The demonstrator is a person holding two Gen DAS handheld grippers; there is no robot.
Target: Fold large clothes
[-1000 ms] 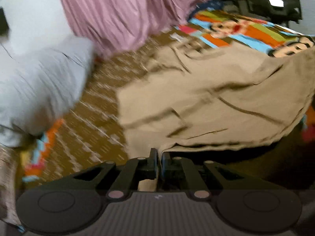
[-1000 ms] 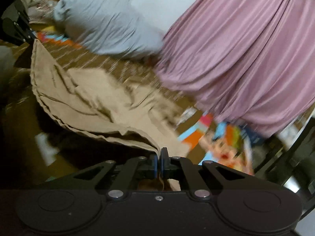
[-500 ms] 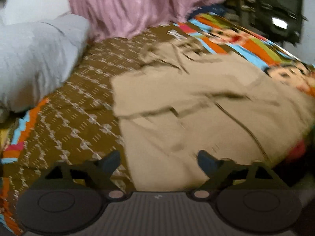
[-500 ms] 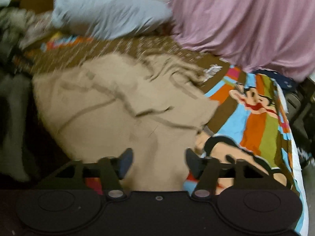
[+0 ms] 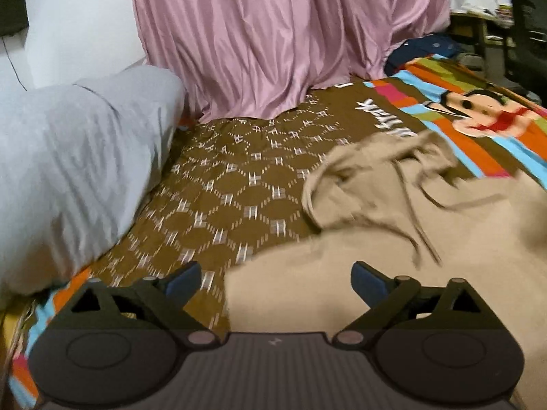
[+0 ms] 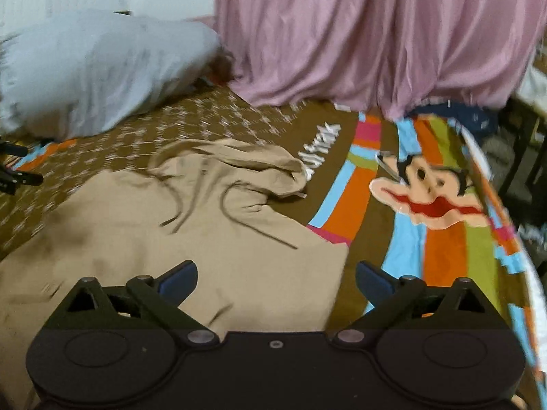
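Hoodie (image 5: 393, 256), tan, spread flat on the patterned bedspread (image 5: 239, 184), hood toward the pink curtain (image 5: 273, 34). Left tool (image 5: 275, 278) released above its lower-left edge; right tool (image 6: 276, 278), jaws opening with nothing pinched, above its lower-right edge. Long axis runs frame-bottom to top. Only the right-wrist view shows the garment's right border.

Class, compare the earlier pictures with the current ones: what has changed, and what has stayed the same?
Both grippers let go of the tan hoodie: left gripper stands open, right gripper is opening. The hoodie now lies flat on the bedspread. Pillow and pink curtain are unchanged.
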